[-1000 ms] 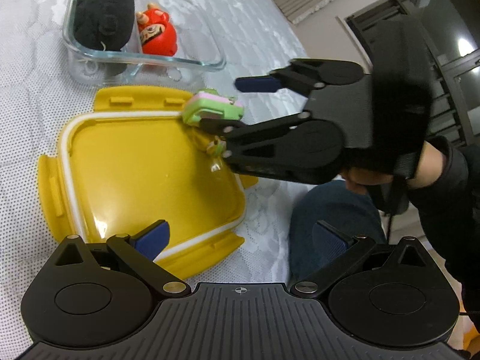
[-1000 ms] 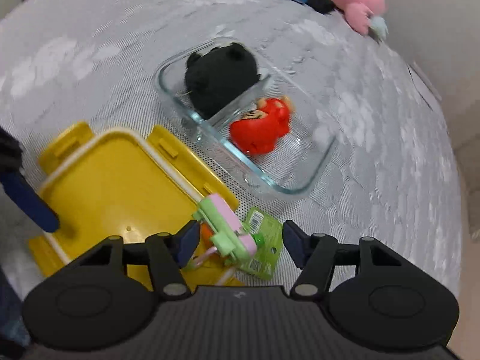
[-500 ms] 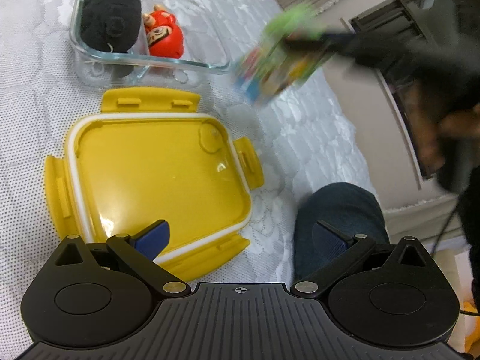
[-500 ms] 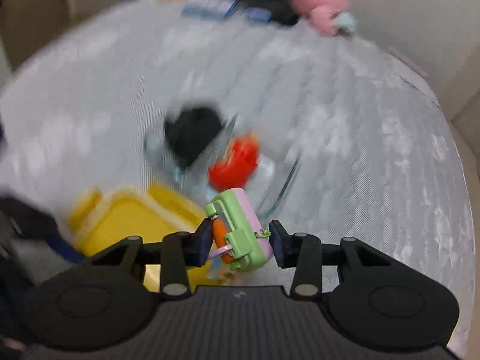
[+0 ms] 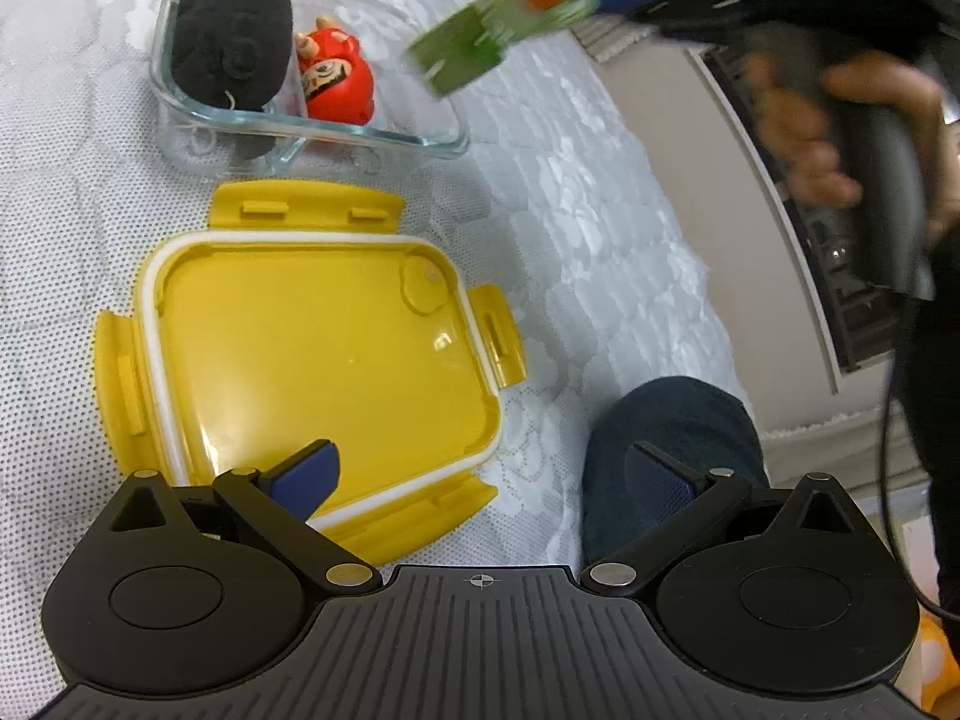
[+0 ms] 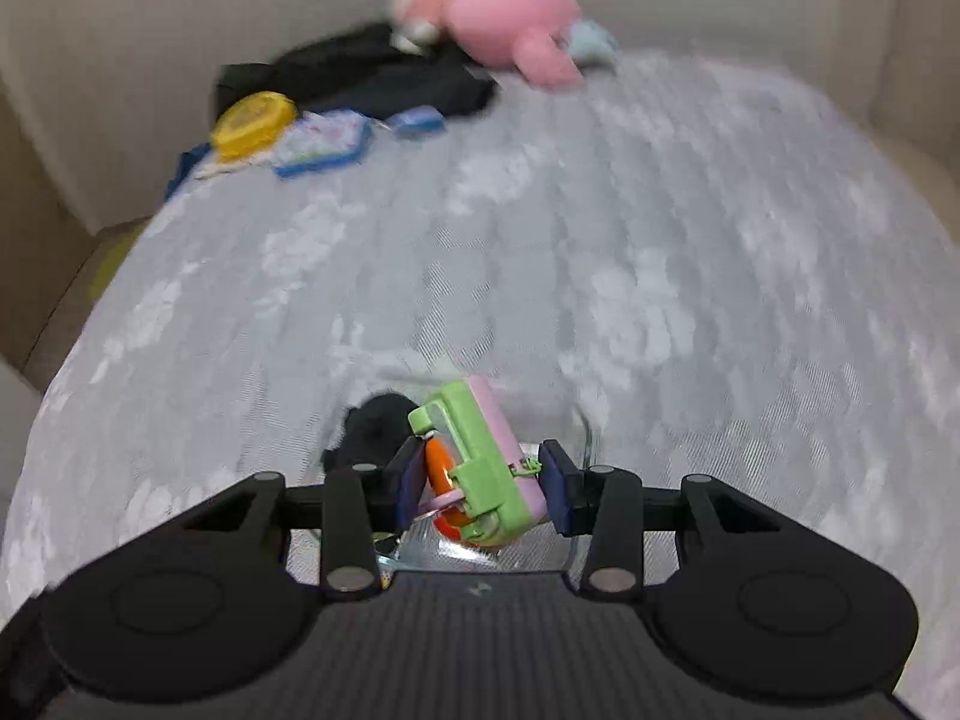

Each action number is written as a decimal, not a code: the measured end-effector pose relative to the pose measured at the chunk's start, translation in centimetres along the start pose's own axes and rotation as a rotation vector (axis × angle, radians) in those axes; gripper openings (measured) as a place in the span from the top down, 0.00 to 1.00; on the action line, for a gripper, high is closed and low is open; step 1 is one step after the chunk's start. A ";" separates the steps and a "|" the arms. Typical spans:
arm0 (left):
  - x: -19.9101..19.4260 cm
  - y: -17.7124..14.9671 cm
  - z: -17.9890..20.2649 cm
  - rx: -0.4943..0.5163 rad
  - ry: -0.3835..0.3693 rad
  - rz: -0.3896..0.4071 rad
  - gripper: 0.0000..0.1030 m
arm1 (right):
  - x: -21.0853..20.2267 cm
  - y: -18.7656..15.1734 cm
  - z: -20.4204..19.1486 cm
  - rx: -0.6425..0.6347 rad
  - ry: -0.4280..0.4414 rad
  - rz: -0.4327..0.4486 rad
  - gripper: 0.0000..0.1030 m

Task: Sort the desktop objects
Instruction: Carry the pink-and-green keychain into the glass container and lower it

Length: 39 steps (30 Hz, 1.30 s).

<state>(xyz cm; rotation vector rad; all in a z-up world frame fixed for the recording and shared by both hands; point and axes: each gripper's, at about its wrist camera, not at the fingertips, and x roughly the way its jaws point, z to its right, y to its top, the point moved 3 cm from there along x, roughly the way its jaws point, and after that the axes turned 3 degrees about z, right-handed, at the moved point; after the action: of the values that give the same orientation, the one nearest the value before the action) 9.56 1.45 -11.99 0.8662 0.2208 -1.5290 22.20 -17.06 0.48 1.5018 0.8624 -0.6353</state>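
Right gripper [image 6: 480, 483]: both blue pads pressed against the small green-and-pink plastic toy case [image 6: 480, 462], one on each flank. Case is boxy with rounded corners and a green clasp; an orange ring sits at its lower left side. It is held in the air above the clear glass container [image 5: 384, 138]. In the left wrist view a flat green card [image 5: 459, 54] hangs below the blurred case.

Left gripper [image 5: 480, 474]: jaws spread wide, nothing between the pads; it hovers over the near edge of the yellow plastic snap-lock lid [image 5: 312, 360].

Surface: white lace-patterned tablecloth [image 5: 570, 192], dotted weave with floral patches, over the table.

Container: rectangular, rounded corners, with a divider wall. Black fuzzy plush toy [image 5: 231, 51] fills the left compartment; glossy red round doll figure [image 5: 333, 87] lies just right of the divider. The rest of that compartment is bare.

Lid: lies inside-up, white seal ring around its rim, four hinged flaps splayed outward; close to the container but apart from it.

Far table edge: pink plush toy [image 6: 504, 18], dark cloth [image 6: 390, 84], yellow round tin [image 6: 252, 123], well apart from the container. Wide bare cloth between.
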 end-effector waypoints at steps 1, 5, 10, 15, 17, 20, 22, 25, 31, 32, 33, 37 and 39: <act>0.0 0.0 -0.1 -0.004 -0.002 0.000 0.00 | 1.3 -0.4 0.4 0.040 -0.008 -0.027 0.58; 0.1 0.2 -0.5 -0.023 -0.004 0.001 0.00 | 5.1 -1.8 1.9 0.135 -0.045 -0.091 0.58; 0.2 0.4 -0.7 -0.020 -0.001 -0.007 0.00 | 7.6 -2.4 2.1 0.117 -0.094 -0.106 0.57; 0.3 0.5 -0.9 -0.024 0.012 -0.017 0.00 | 7.1 -1.6 2.2 0.132 -0.090 -0.024 0.47; 0.3 0.5 -1.0 -0.025 0.017 -0.017 0.00 | 6.1 -1.0 2.1 0.115 -0.097 0.026 0.47; 0.3 0.5 -1.0 -0.021 0.022 -0.020 0.00 | 5.4 -1.0 1.7 0.071 -0.072 0.003 0.54; 0.4 0.5 -0.9 -0.016 0.025 -0.027 0.00 | 5.5 -1.7 1.5 0.080 -0.032 -0.059 0.58; 0.5 0.6 -1.0 -0.016 0.040 -0.034 0.00 | 6.5 -3.4 1.4 0.163 -0.026 -0.161 0.61; 0.7 0.6 -1.0 -0.012 0.043 -0.038 0.00 | 7.8 -4.9 3.8 0.586 0.028 -0.126 0.60; 0.7 0.6 -1.0 -0.009 0.041 -0.040 0.00 | 8.2 -5.1 4.2 0.648 0.031 -0.122 0.59; 0.8 0.6 -0.9 -0.008 0.042 -0.041 0.00 | 8.6 -5.2 4.4 0.690 0.032 -0.121 0.59; 0.8 0.6 -1.1 -0.011 0.050 -0.040 0.00 | 9.6 -5.2 4.4 0.691 0.018 -0.110 0.63; 0.8 0.6 -1.1 -0.010 0.049 -0.038 0.00 | 9.6 -4.3 3.6 0.572 -0.007 -0.076 0.65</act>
<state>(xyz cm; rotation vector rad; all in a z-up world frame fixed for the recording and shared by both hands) 10.62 1.39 -13.04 0.8967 0.2821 -1.5415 24.53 -19.24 -10.13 1.9794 0.7687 -1.0003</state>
